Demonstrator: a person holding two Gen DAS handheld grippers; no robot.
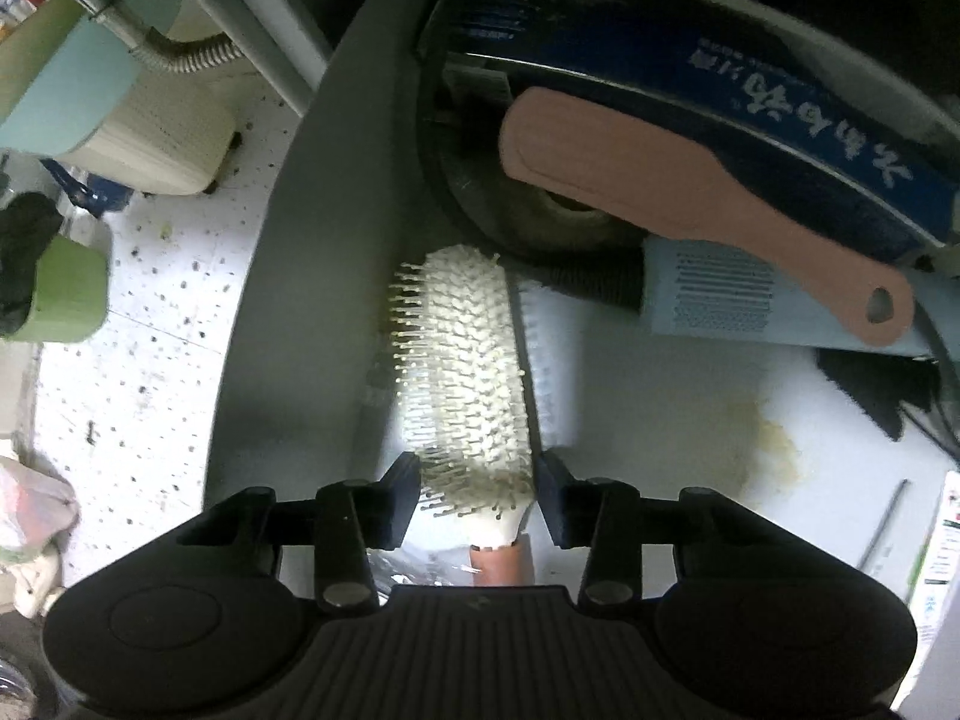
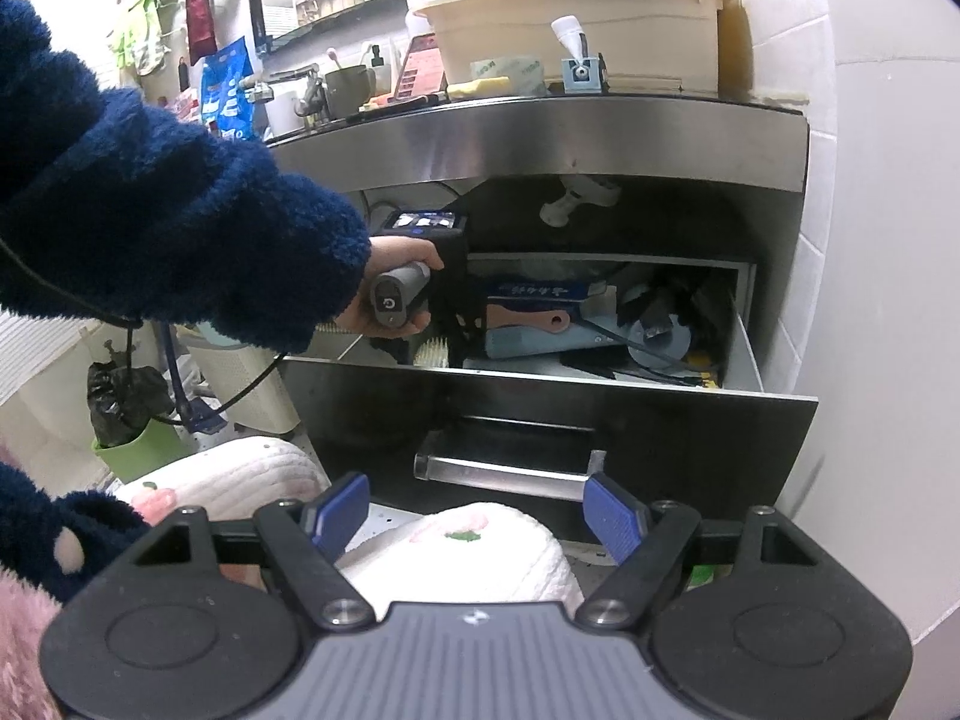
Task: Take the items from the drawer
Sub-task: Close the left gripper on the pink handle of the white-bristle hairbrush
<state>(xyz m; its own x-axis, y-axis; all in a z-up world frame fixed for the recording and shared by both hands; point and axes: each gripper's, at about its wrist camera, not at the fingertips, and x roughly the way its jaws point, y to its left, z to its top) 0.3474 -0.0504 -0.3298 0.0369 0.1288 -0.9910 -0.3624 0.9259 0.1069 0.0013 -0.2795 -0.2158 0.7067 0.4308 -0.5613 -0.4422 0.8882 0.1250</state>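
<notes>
The drawer (image 2: 660, 414) stands pulled open under the steel counter. In the left wrist view a white bristle hairbrush (image 1: 459, 372) with a brown handle lies along the drawer's left side. My left gripper (image 1: 477, 495) sits over its handle end, one finger on each side of the brush head, with small gaps showing. In the right wrist view the left gripper (image 2: 450, 324) reaches into the drawer's left part. A pink flat brush (image 1: 690, 204) rests on a blue box (image 1: 780, 138); it also shows in the right wrist view (image 2: 528, 319). My right gripper (image 2: 477, 516) is open and empty in front of the drawer handle (image 2: 510, 471).
The drawer holds a light blue box (image 1: 750, 300), black items and cables. A grey drawer wall (image 1: 288, 276) runs on the left. A cream basin (image 2: 576, 18) sits on the counter. A green bin (image 2: 138, 450) stands on the floor at left. White fluffy slippers (image 2: 456, 558) are below my right gripper.
</notes>
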